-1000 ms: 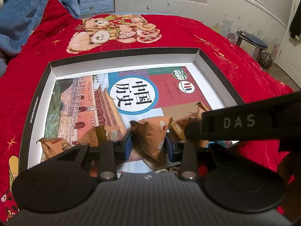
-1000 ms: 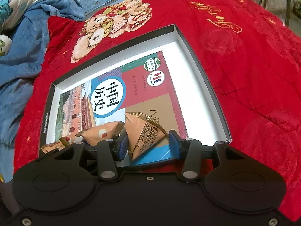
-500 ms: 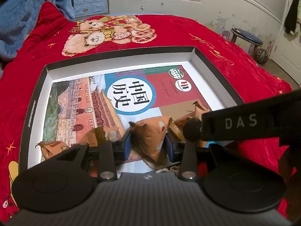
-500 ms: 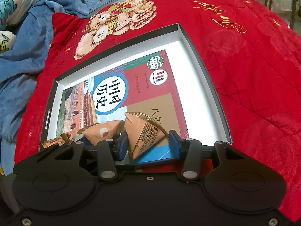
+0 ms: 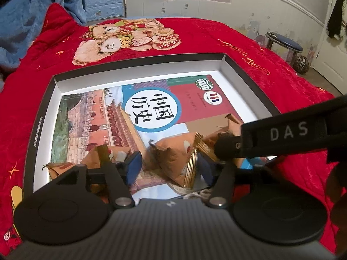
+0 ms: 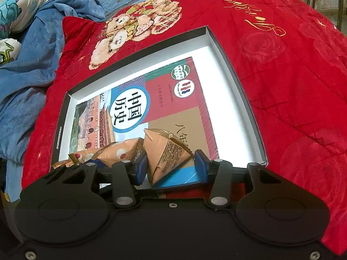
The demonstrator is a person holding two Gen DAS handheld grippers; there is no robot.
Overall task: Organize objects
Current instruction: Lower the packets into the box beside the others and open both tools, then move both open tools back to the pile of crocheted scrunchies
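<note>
Box on red bedspread: history book laid flat inside, snack packets on top.

Left tool: jaws opening; middle packet is seen between them, unpressed, where it was clamped a second earlier.

Right tool: unchanged, open, with a gap showing beside the triangular packet.

Progress: placement judged largely done; withdrawal is left.

L gripper jaws opening vs 1 s back: blue pads now stand off the tan snack packet they'd been pinching, gap showing at 9 o'clock of it, packet resting on the book w/ gold seam edge up.
</note>
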